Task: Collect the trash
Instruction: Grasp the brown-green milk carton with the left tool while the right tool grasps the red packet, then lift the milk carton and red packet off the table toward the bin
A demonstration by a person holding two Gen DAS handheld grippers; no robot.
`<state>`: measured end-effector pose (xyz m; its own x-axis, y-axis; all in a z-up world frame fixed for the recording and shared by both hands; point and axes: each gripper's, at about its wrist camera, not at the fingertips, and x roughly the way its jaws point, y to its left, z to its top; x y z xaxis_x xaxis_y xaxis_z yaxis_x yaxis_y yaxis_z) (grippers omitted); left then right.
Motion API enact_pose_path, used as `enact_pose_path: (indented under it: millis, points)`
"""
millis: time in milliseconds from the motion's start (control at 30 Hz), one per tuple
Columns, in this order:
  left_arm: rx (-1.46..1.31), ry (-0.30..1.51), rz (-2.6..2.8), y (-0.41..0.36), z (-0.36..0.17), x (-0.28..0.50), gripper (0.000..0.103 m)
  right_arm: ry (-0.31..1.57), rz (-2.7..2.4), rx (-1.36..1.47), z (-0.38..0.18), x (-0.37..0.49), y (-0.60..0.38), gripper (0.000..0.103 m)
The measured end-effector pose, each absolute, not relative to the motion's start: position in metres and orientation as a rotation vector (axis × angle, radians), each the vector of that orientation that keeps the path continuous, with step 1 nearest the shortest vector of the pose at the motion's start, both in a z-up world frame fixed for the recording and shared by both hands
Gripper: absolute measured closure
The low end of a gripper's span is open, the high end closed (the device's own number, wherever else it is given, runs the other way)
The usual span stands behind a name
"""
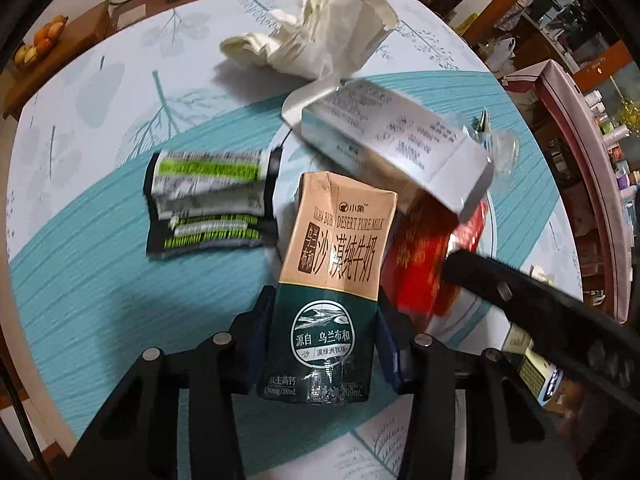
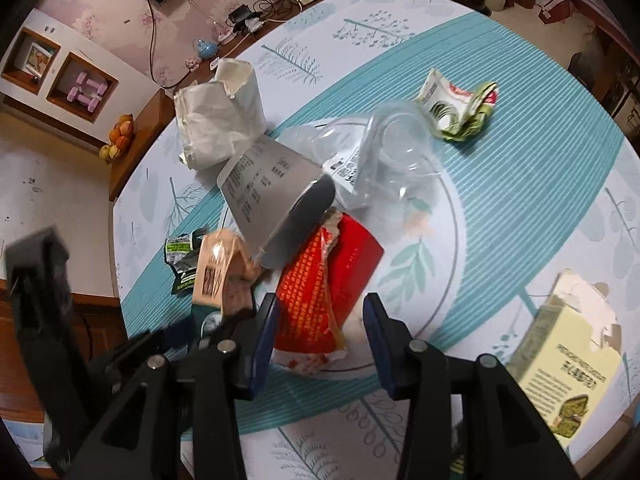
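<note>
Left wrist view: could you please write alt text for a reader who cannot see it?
The left gripper straddles a milk carton on a teal leaf-print tablecloth. Beyond it lie a red packet under a white box, a black-and-green wrapper and crumpled paper.

Teal-patterned tablecloth (image 2: 520, 168), pink floral wallpaper (image 2: 120, 12), wooden sideboard (image 2: 140, 128), fruit bowl (image 2: 118, 140), pale floor (image 2: 48, 184)

Colours you've got on the table

Your milk carton (image 1: 332, 280) is tan over dark green; red packet (image 2: 320, 280); white tissue (image 1: 316, 36); black-lime wrapper (image 1: 208, 200); tablecloth (image 1: 100, 280) teal-striped, leaf-printed.
</note>
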<state>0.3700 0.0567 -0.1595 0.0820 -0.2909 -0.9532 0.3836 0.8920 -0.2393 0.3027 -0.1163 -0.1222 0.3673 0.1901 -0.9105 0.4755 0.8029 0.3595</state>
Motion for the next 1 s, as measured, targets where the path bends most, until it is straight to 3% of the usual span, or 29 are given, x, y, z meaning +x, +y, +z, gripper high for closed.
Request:
enact_pose_path:
  millis: [433, 600, 767, 1000]
  points:
    - [0.061, 1.412, -0.49, 0.084, -0.149, 0.348, 0.058, 1.224, -0.261, 0.585, -0.136, 0.32, -0.1, 0.059]
    - [0.056, 1.405, -0.49, 0.082, -0.145, 0.342, 0.058, 1.235, -0.239, 0.654, -0.14, 0.311, -0.105, 0.066]
    - [0.056, 1.394, -0.492, 0.084, -0.137, 0.325, 0.058, 1.235, -0.187, 0.68, -0.133, 0.294, -0.104, 0.082]
    - [0.058, 1.361, -0.489, 0.081, -0.115, 0.296, 0.059, 1.213, -0.145, 0.675, -0.112, 0.257, -0.099, 0.082]
